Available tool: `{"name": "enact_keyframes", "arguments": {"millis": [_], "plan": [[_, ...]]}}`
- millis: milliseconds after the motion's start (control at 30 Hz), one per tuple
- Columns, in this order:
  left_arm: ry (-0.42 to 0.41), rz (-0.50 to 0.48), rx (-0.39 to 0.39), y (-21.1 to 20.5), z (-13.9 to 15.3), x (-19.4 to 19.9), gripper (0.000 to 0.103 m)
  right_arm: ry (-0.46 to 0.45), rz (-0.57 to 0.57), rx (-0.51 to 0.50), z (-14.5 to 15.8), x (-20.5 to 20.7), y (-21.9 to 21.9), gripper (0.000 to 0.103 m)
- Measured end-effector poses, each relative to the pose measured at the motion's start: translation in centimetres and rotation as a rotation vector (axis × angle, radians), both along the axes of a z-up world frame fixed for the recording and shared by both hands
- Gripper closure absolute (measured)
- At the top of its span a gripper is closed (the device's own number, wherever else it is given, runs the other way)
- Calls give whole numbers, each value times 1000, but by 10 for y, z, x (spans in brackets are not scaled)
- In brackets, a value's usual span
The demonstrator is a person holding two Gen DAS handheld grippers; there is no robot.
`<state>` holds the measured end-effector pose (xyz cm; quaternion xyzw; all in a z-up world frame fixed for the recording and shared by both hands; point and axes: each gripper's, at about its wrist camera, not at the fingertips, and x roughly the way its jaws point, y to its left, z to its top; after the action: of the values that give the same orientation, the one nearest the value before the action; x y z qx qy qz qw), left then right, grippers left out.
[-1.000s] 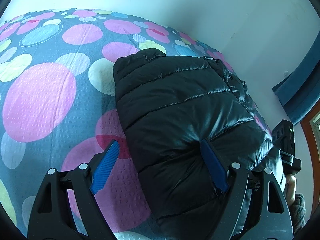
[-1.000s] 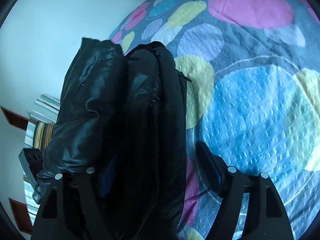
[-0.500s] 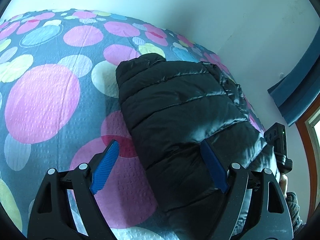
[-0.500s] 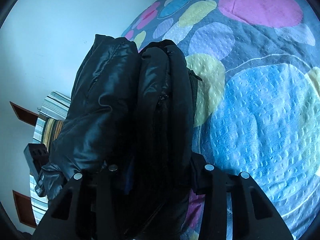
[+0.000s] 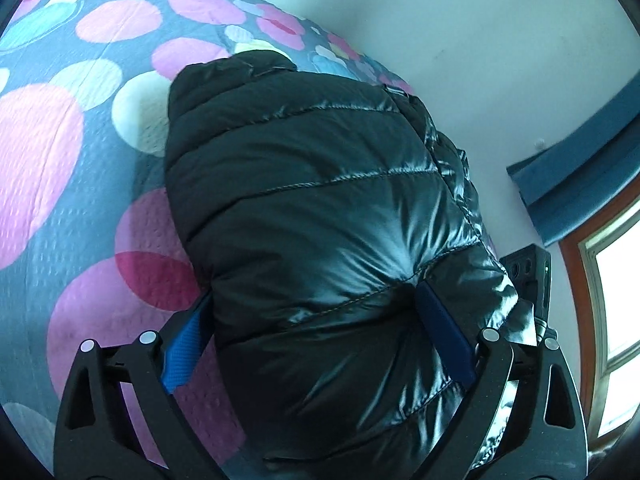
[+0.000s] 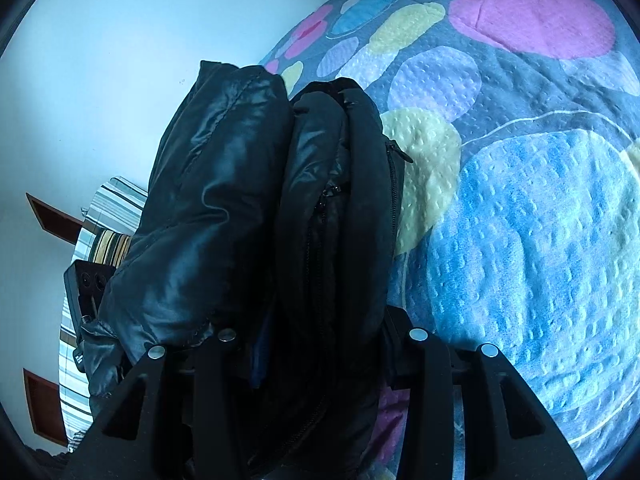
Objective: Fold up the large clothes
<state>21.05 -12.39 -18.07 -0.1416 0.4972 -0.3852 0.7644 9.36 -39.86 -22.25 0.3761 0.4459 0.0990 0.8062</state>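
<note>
Left wrist view. Item: black quilted puffer jacket (image 5: 320, 216), folded into a thick bundle, lying on a bedspread (image 5: 60, 184) printed with pink, yellow, blue and white circles on a grey-blue ground. The bundle fills the middle of the view and hides the bedspread behind it.

Left gripper (image 5: 316, 328): jaws have just been opening and stand wide, one to each side of the jacket's near end. The blue pad on the left (image 5: 184, 344) is partly tucked behind the jacket's edge; the right finger dents the shiny fabric. Whether the pads press the bundle cannot be told.

Surroundings, same view: pale wall (image 5: 460, 40) behind the bed; a blue band (image 5: 580, 160) at upper right; wood-framed window (image 5: 608, 300), bright, at the right edge. A black device (image 5: 532, 276) shows just past the jacket's right side, partly covered by it.

Right wrist view. The same jacket (image 6: 224, 208) seen edge-on: several stacked layers, with a zipper (image 6: 324, 208) running down the middle fold. It blocks most of the left half of the view.

Right gripper (image 6: 320, 340): jaws have just been closing and clamp the dark middle layers; its fingers are mostly buried in fabric.

Surroundings: bedspread (image 6: 520, 220) to the right; pale wall (image 6: 100, 60) at left; striped fabric (image 6: 108, 236) and a black device (image 6: 86, 284) showing beyond the jacket's left edge.
</note>
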Motion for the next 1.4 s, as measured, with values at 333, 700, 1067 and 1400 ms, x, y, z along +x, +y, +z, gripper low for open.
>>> {"name": "enact_keyframes", "arguments": {"millis": [333, 700, 1067, 1400], "plan": [[-55, 11, 3, 17, 18, -1, 8, -97, 32, 58, 16, 10, 30, 74], [-101, 109, 35, 81, 36, 14, 8, -136, 139, 87, 28, 60, 93, 75], [-122, 186, 72, 143, 40, 61, 8, -143, 206, 87, 37, 117, 150, 75], [-88, 208, 109, 166, 17, 90, 8, -98, 219, 77, 20, 145, 175, 75]]}}
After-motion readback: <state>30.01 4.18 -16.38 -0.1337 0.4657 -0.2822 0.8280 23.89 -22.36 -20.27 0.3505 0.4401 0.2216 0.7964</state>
